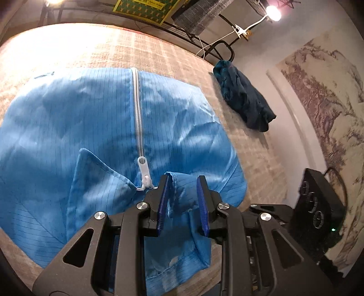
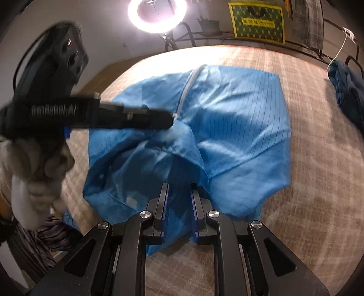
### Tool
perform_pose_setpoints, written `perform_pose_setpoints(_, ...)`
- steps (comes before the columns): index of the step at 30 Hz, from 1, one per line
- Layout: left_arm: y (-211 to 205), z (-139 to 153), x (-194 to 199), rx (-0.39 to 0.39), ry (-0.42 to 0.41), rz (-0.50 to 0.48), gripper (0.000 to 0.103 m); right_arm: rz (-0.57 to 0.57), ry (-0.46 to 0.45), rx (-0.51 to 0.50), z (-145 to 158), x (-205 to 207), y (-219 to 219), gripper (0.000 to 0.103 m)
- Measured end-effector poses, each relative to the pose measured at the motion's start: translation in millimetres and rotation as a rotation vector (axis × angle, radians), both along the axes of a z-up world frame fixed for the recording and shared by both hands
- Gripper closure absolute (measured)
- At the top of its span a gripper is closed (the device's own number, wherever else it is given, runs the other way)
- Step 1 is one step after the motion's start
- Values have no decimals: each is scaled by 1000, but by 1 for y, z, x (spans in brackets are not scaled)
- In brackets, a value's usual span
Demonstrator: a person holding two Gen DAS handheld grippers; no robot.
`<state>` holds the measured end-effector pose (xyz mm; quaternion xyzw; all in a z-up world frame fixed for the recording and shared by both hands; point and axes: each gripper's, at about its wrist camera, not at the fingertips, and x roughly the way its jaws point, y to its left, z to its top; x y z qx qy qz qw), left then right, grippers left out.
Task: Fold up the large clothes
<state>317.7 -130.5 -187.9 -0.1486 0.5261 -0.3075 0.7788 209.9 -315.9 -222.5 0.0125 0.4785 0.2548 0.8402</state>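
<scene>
A large light-blue zip-front garment (image 1: 95, 127) lies on the beige bed cover (image 1: 159, 52), its white zipper (image 1: 139, 118) running up the middle. My left gripper (image 1: 184, 182) is open, its blue pads either side of the collar edge (image 1: 179, 193) near the zipper pull. In the right wrist view the same garment (image 2: 238, 118) is bunched at the near side. My right gripper (image 2: 179, 189) is shut on a fold of the blue fabric. The left gripper (image 2: 168, 120) reaches in from the left there, its fingertips over the collar.
A dark teal garment (image 1: 243, 95) lies crumpled at the bed's right edge, also in the right wrist view (image 2: 348, 91). A ring light (image 2: 157, 13) and a yellow-green sign (image 2: 257, 22) stand behind the bed. A black device (image 1: 318, 200) sits at right.
</scene>
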Motion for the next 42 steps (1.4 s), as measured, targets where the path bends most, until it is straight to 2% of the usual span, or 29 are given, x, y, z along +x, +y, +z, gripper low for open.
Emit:
perform_pose_setpoints(3, 8, -1, 3, 3, 30, 34, 77, 31, -59, -19, 13, -9, 3, 87)
perform_pose_setpoints(4, 10, -4, 5, -7, 47, 46, 70, 42, -74, -23, 15, -12, 5, 83)
perform_pose_setpoints(6, 17, -14, 7, -46, 104, 72, 66, 51, -86, -49, 14, -17, 12, 77)
perform_pose_setpoints(11, 20, -36, 9, -187, 258, 74, 66, 78, -105, -193, -5, -25, 37, 77)
perform_pose_setpoints(12, 19, -37, 10, -217, 279, 73, 70, 81, -115, -239, -9, -27, 42, 77)
perform_pose_setpoints(14, 18, -38, 12, -271, 311, 81, 89, 83, -130, -304, -15, -32, 46, 80)
perform_pose_setpoints(15, 18, -38, 14, -300, 322, 91, 90, 79, -137, -324, -16, -33, 47, 92)
perform_pose_setpoints(16, 19, -38, 16, -319, 329, 101, 91, 73, -135, -331, -17, -33, 47, 98)
perform_pose_setpoints(20, 16, -40, 27, -395, 357, 149, 92, 70, -164, -333, -13, -40, 44, 102)
perform_pose_setpoints(24, 6, -44, 40, -377, 348, 196, 92, 89, -194, -351, -12, -52, 49, 102)
perform_pose_setpoints(27, 4, -49, 45, -392, 374, 252, 92, 109, -215, -379, -14, -57, 54, 103)
perform_pose_setpoints(33, 0, -44, 60, -264, 270, 325, 92, 145, -247, -404, -14, -81, 54, 103)
perform_pose_setpoints(35, 1, -43, 58, -258, 260, 315, 92, 145, -257, -398, -10, -85, 50, 103)
perform_pose_setpoints(37, -2, -38, 53, -250, 248, 264, 90, 150, -265, -358, -2, -86, 43, 103)
perform_pose_setpoints(39, 0, -30, 44, -218, 218, 226, 83, 156, -277, -290, 11, -85, 34, 102)
perform_pose_setpoints(41, 7, -21, 30, -184, 181, 203, 82, 157, -258, -191, 26, -79, 23, 98)
perform_pose_setpoints(42, 10, -15, 22, -157, 154, 199, 82, 147, -254, -147, 33, -76, 18, 93)
